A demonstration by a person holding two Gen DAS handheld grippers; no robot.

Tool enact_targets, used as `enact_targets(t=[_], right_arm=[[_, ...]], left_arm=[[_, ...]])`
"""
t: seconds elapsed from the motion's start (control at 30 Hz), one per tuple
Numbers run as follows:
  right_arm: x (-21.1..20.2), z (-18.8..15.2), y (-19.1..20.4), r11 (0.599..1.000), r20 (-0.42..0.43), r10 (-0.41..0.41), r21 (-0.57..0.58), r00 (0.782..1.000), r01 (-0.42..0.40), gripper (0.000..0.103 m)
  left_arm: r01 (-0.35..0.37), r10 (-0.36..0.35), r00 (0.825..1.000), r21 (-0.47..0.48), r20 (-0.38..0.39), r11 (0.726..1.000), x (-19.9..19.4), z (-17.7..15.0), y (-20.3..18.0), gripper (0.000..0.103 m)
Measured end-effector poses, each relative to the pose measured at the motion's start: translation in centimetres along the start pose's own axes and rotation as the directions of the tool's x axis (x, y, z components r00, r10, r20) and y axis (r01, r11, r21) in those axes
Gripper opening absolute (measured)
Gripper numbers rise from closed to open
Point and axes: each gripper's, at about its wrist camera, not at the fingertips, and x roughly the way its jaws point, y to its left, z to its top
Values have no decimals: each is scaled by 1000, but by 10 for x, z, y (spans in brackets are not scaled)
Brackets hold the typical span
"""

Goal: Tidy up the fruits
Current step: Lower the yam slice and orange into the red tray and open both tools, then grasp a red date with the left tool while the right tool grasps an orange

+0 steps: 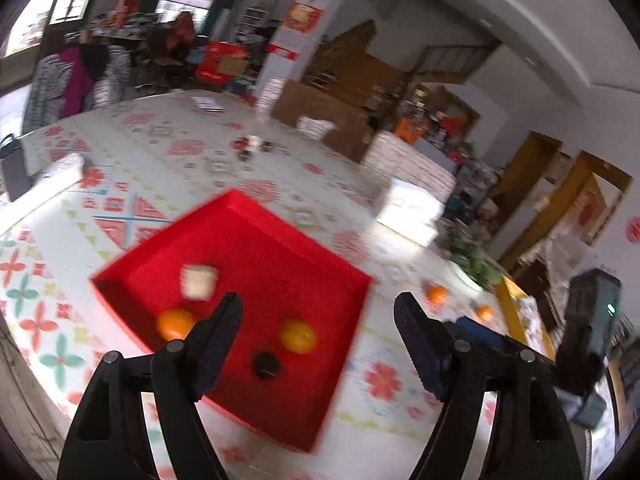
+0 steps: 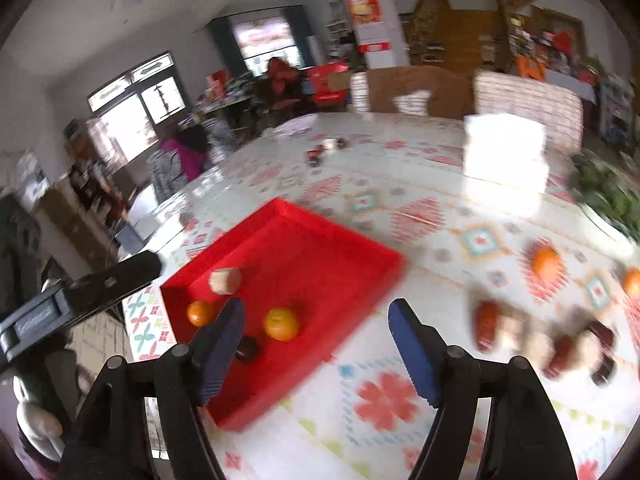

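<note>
Premises: a lived-in home doubling as a small shop or storeroom. A large table under a flower-patterned cloth is filling the room ahead of the tongs. Beyond it, stacked cartons and cardboard boxes are piling up against wooden shelving crowded with goods. Red festive posters are hanging on a pillar. A staircase is rising far right; barred windows are glowing far left, where a person is standing.

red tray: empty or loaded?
Loaded. The shallow red plastic tray holds two oranges, a pale cut chunk and a small dark fruit.
</note>
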Motion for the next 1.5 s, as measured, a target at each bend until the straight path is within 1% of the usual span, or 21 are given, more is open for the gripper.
enact_targets(t=[0.07,0.17,0.23,0.3,0.4,0.5,0.57,0.63,0.73,0.83,0.93,0.97,1.0,1.03,1.1,1.17,1.2,1.27,1.33,1.43,1.5], right_arm=[[-21,-5,-22,999,16,-26,42,1000,25,78],[-58,-13,-58,993,48,-92,80,995,88,78],[-87,-20,-85,986,76,-133,111,988,124,78],[-119,-30,-120,972,101,-192,156,976,175,78],[-157,-43,-169,933,108,-305,232,946,274,78],[-181,-59,-212,896,96,-350,326,932,302,78],[-188,-69,-235,875,85,-355,380,931,300,78],[-182,-74,-249,863,62,-351,409,934,297,78],[-161,-77,-267,841,5,-373,425,928,335,77],[-133,-74,-278,823,-59,-422,393,905,409,72],[-111,-75,-286,815,-104,-447,362,888,452,66],[-105,-74,-287,811,-120,-456,351,882,468,64],[-98,-73,-288,803,-142,-474,336,869,493,63],[-93,-74,-290,799,-151,-482,329,863,503,63],[-87,-76,-293,804,-159,-471,328,868,496,57],[-85,-76,-293,802,-154,-484,314,861,507,52],[-86,-77,-294,801,-151,-490,309,858,512,45],[-88,-78,-296,797,-146,-499,310,854,518,36],[-92,-80,-298,803,-135,-481,330,866,497,36],[-92,-80,-298,806,-132,-475,332,870,491,36],[-92,-80,-296,814,-127,-460,335,879,475,36]], left_arm=[[25,-25,1000,32,1,999,-3,-8,-22,77],[60,-60,998,67,-5,996,-4,-16,-49,77],[78,-77,997,85,-16,993,-3,-22,-62,77],[88,-85,996,103,-33,991,2,-28,-74,77],[99,-91,993,117,-68,988,15,-37,-87,77],[108,-95,989,118,-110,987,32,-44,-97,77],[112,-96,986,122,-135,986,42,-48,-104,77],[113,-92,984,133,-153,985,48,-54,-111,77],[106,-79,982,149,-173,983,57,-59,-118,77],[99,-67,981,175,-181,980,61,-64,-123,77],[103,-63,980,209,-190,972,66,-70,-130,77],[109,-66,979,219,-194,970,69,-72,-133,75],[117,-71,977,227,-201,967,74,-73,-135,70],[126,-76,974,235,-211,964,78,-75,-138,67],[136,-77,970,250,-232,959,89,-79,-143,61],[133,-64,966,269,-250,954,102,-81,-149,54],[127,-56,966,273,-254,953,107,-81,-152,53],[104,-34,967,274,-251,956,122,-78,-154,52],[80,-15,971,263,-240,961,134,-71,-153,52],[58,-3,974,236,-227,970,156,-58,-151,49],[52,1,971,214,-237,976,171,-50,-150,46]])
